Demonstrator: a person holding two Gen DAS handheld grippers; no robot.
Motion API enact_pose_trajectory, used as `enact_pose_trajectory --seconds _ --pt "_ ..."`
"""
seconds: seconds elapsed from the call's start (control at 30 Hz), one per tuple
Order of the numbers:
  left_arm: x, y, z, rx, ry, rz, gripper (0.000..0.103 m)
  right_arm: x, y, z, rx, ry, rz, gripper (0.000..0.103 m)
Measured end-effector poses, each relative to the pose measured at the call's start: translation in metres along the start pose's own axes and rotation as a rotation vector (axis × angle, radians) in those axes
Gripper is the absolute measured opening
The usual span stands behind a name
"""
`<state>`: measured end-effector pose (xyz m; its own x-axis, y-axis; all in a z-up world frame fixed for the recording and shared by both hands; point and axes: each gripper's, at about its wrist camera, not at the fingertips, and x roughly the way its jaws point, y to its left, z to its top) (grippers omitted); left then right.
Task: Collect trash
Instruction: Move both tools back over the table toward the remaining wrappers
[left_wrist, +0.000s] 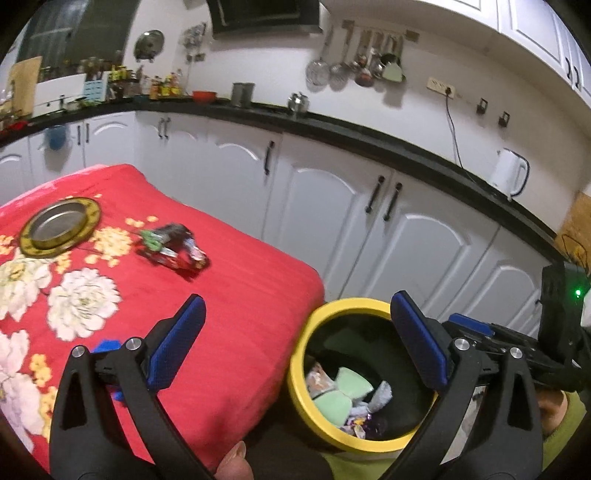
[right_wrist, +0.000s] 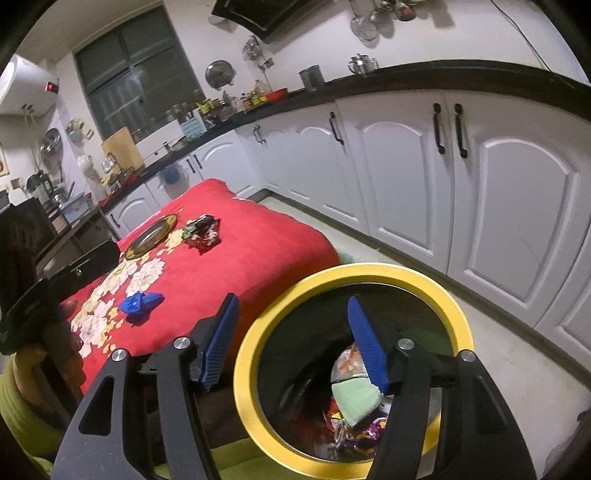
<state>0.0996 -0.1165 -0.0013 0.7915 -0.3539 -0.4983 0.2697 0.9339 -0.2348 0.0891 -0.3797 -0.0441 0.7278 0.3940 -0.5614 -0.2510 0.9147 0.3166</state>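
A yellow-rimmed bin (left_wrist: 300, 350) (right_wrist: 388, 273) stands beside the red floral-cloth table (left_wrist: 240, 295) (right_wrist: 258, 251) and holds green sponges and wrappers (left_wrist: 347, 395) (right_wrist: 354, 398). A heap of crumpled wrappers (left_wrist: 173, 245) (right_wrist: 202, 229) lies on the cloth. A blue crumpled piece (right_wrist: 140, 304) lies nearer; in the left wrist view it (left_wrist: 107, 347) is partly hidden behind the left finger. My left gripper (left_wrist: 295, 317) is open and empty, straddling the table edge and the bin. My right gripper (right_wrist: 291, 317) is open and empty over the bin's mouth.
A gold-rimmed metal plate (left_wrist: 61, 227) (right_wrist: 149, 236) sits on the cloth's far side. White kitchen cabinets (left_wrist: 369, 214) (right_wrist: 480, 184) under a black counter run behind. A white kettle (left_wrist: 509, 173) stands on the counter.
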Motion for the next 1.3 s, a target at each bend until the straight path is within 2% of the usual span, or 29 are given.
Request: enact_pose_trajectory --seconds 0.37,0.7,1.1,1.3 --pt "-0.037 0.039 0.006 -0.060 -0.071 0.067 0.092 0.004 0.040 0.012 -0.069 0.011 0.038 0.060" --pt "-0.058 0.064 0.008 -0.091 -0.104 0.102 0.092 0.016 0.077 0.018 -0.135 0.031 0.072 0.063" --pt "-0.071 0.095 0.004 -0.127 -0.121 0.149 0.092 0.033 0.110 0.043 -0.183 0.021 0.113 0.065" --pt "-0.063 0.112 -0.008 -0.132 -0.088 0.179 0.092 0.054 0.128 0.069 -0.237 0.024 0.156 0.065"
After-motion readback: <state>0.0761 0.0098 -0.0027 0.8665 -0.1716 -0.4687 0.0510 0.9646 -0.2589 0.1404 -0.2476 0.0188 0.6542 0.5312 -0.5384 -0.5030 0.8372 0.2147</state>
